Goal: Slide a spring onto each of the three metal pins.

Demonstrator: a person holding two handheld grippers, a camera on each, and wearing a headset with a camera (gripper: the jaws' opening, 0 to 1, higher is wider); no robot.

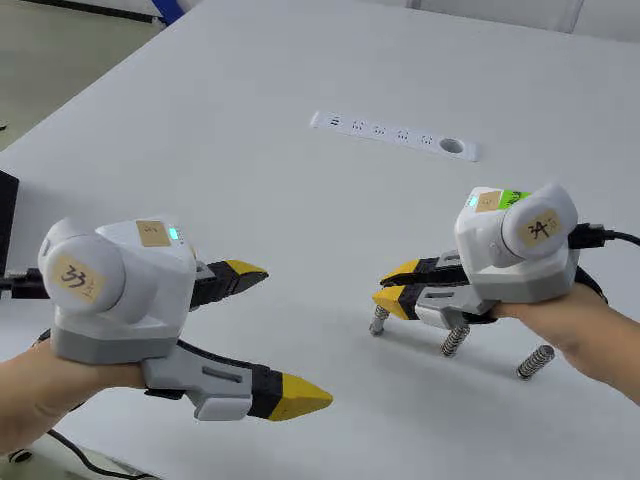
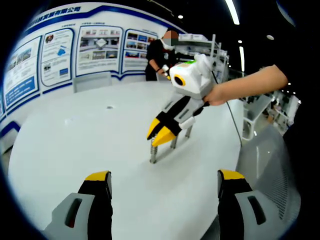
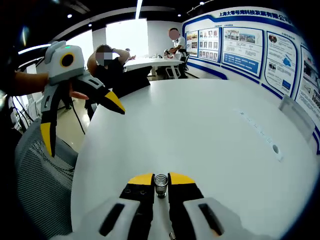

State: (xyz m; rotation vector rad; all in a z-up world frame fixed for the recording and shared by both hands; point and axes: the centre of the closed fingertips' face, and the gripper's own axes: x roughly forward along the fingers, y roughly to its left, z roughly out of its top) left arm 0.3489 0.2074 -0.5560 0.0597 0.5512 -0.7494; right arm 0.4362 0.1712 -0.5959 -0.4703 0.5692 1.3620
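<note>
Three short metal pins stand on the white table (image 1: 300,180). The left pin (image 1: 379,320) (image 2: 154,151) carries a spring (image 3: 160,184), and my right gripper (image 1: 395,285) (image 3: 160,179) is shut on the top of that spring. Coils also show on the middle pin (image 1: 455,340) and the right pin (image 1: 536,361). My left gripper (image 1: 285,335) (image 2: 164,176) hovers wide open to the left of the pins, holding nothing. In the left gripper view the right gripper (image 2: 159,131) hangs over the nearest pin.
A white power strip (image 1: 392,134) (image 3: 260,131) lies further back on the table. A mesh chair (image 3: 40,165) stands beside the table edge, and people sit at a far table. Display boards line the wall.
</note>
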